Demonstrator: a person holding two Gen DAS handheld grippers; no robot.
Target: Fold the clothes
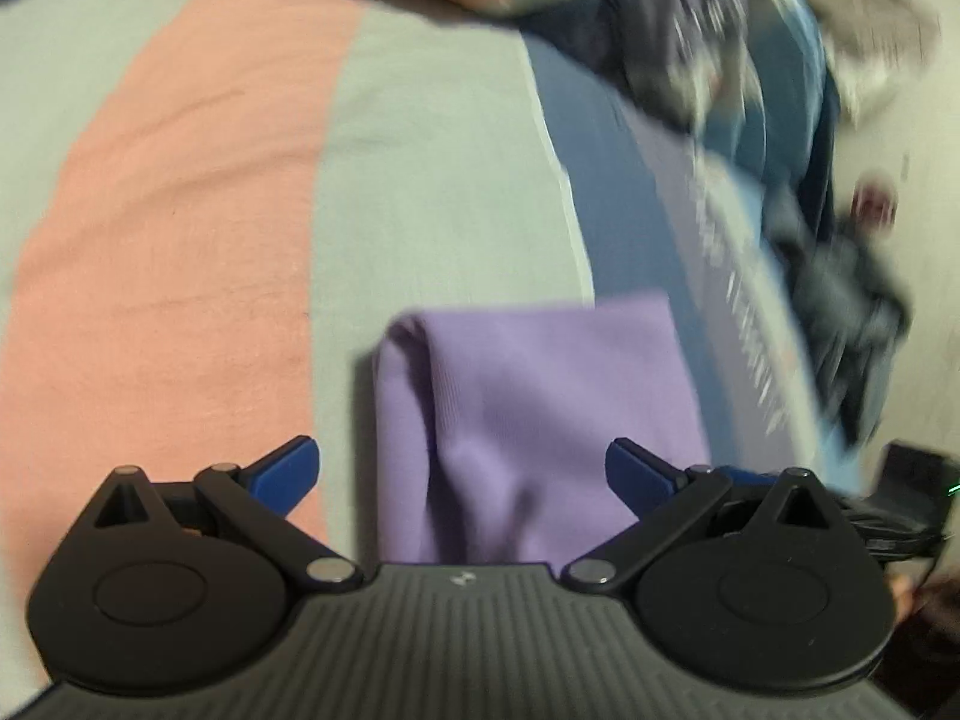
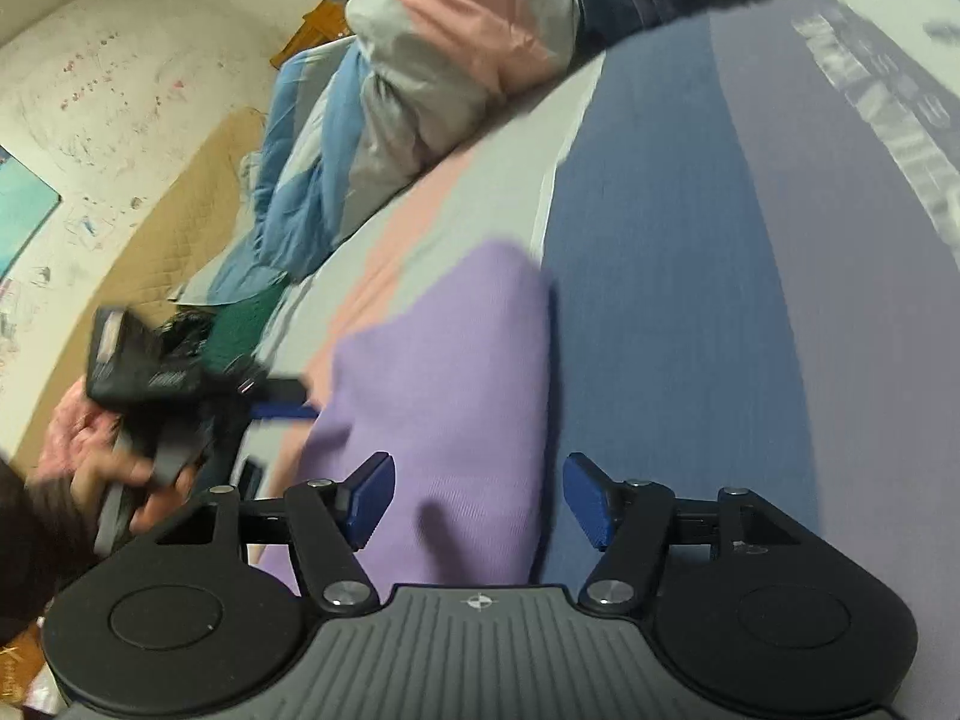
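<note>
A folded purple garment [image 1: 528, 408] lies on the striped bedsheet [image 1: 180, 210]. My left gripper [image 1: 462, 468] hangs just above its near end, blue pads spread wide and touching nothing. In the right wrist view the same purple garment [image 2: 444, 396] runs up from under my right gripper [image 2: 480, 501], which is open. Its left pad is over the cloth and its right pad is past the garment's edge, over the blue stripe [image 2: 660, 300]. A hand [image 2: 90, 450] holds the blurred left gripper at the garment's left side, and its blue finger [image 2: 282, 411] shows there.
A bunched duvet [image 2: 456, 60] in pink, grey and blue lies beyond the garment. Dark blue crumpled clothes [image 1: 690, 30] are heaped at the far right. A tan quilted mat [image 2: 180, 210] and a scribbled white wall [image 2: 120, 60] are to the left, with a green cloth [image 2: 246, 324] near the bed edge.
</note>
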